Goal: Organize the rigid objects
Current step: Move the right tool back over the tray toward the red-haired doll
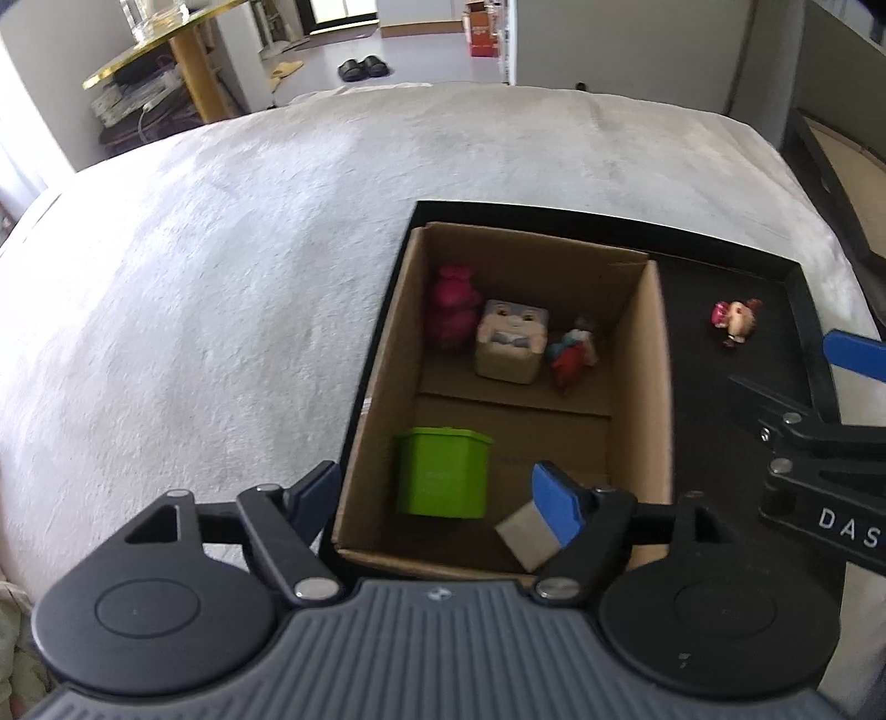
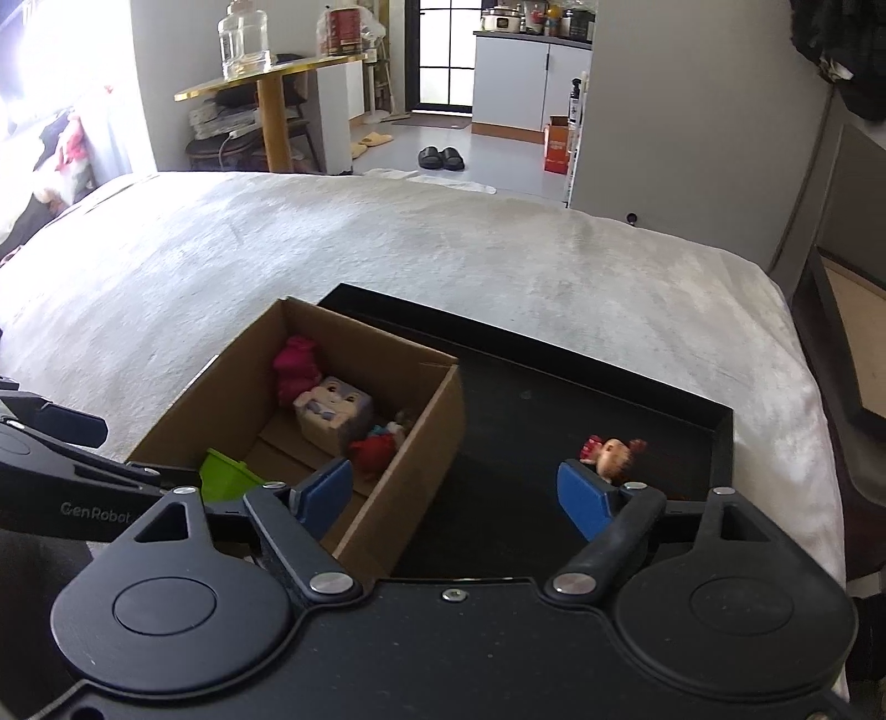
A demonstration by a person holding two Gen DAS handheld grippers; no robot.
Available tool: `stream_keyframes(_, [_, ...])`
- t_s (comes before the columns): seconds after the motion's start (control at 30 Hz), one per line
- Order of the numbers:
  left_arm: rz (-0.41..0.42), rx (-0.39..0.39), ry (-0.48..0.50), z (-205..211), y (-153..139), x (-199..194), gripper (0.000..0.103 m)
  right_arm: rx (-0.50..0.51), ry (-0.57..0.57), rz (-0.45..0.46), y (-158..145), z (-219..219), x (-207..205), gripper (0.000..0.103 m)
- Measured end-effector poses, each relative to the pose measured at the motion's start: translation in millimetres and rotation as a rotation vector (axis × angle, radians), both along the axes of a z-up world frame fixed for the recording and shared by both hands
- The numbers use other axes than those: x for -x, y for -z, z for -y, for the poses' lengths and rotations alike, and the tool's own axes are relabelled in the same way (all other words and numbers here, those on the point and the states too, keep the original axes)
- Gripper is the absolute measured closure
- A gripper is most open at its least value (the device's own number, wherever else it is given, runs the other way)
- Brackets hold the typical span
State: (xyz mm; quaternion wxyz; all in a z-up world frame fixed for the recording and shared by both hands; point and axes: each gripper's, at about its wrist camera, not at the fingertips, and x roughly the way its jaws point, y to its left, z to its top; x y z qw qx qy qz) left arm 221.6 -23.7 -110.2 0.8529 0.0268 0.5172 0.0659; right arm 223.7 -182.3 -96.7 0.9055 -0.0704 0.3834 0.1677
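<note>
A cardboard box (image 1: 642,365) (image 2: 426,437) stands in the left part of a black tray (image 1: 736,443) (image 2: 554,399) on a bed. In the box lie a pink toy (image 1: 451,304), a square-faced block toy (image 1: 512,340), a red figure (image 1: 570,354), a green container (image 1: 443,471) and a small grey block (image 1: 526,529). A small doll (image 1: 739,321) (image 2: 612,454) lies on the tray's right side. My left gripper (image 1: 443,493) is open above the box's near end. My right gripper (image 2: 454,493) is open and empty over the tray, left of the doll.
The bed has a white cover (image 1: 221,277) (image 2: 443,249). Beyond its far edge stand a gold-topped table (image 2: 266,77) with a glass jar (image 2: 243,41), black slippers (image 2: 440,158) on the floor, and an orange box (image 2: 556,144).
</note>
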Motion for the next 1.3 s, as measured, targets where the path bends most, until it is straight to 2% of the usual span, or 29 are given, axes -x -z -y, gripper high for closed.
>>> stream_keyframes(0.1, [0.000, -0.007, 0.018, 11, 0, 0, 0.027, -0.011, 0.013, 0.007, 1, 10, 1, 0.017])
stream_keyframes(0.63, [0.008, -0.062, 0.060, 51, 1, -11, 0.027, -0.043, 0.059, 0.019, 14, 54, -11, 0.017])
stream_keyframes(1.0, [0.009, -0.115, 0.094, 76, 7, -35, 0.027, -0.069, 0.069, 0.014, 26, 75, -32, 0.017])
stream_keyframes(1.3, [-0.002, -0.180, 0.109, 89, 19, -61, 0.027, -0.116, 0.088, -0.009, 48, 89, -58, 0.018])
